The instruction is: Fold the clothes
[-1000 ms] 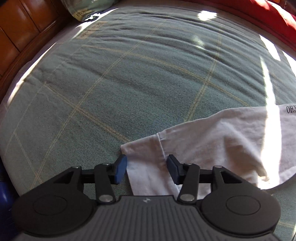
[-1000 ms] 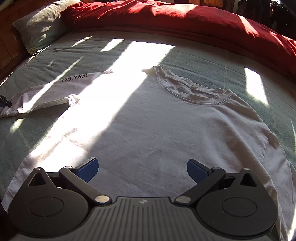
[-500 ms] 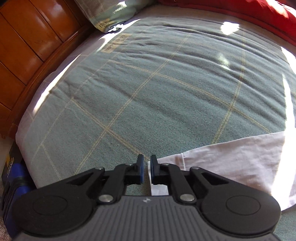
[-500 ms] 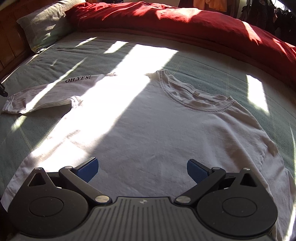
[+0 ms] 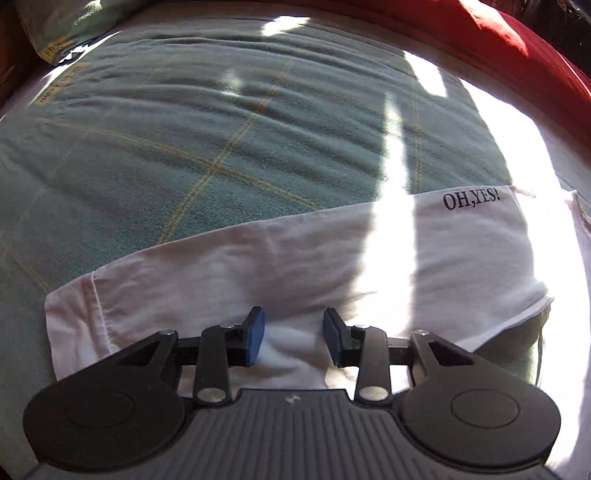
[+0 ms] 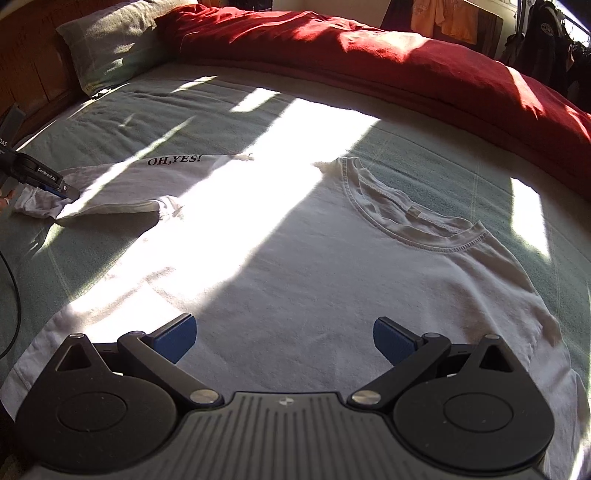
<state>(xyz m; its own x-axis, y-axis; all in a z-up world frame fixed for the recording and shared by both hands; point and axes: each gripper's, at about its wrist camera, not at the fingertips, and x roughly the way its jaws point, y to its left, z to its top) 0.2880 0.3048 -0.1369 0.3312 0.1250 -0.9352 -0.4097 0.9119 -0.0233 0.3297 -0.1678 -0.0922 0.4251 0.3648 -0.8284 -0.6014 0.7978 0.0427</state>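
Right wrist view: 1 green bedspread [image 6: 424,147], 1 white T-shirt [image 6: 295,266] flat on it; its sleeve [image 5: 258,269] now lies straighter than a second ago, so folding can start; left gripper [image 5: 293,338] opening over the sleeve, gripping nothing; right gripper [image 6: 284,338] wide, empty.

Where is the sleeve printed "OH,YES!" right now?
The sleeve lies spread on the green bedspread, left in the right wrist view, its cuff end at the left gripper.

Home bedroom, bed [image 6: 369,140] with green checked sheet, pillow [image 6: 110,44], red duvet [image 6: 369,48], wooden headboard [image 6: 26,70], hanging clothes [image 6: 443,18]
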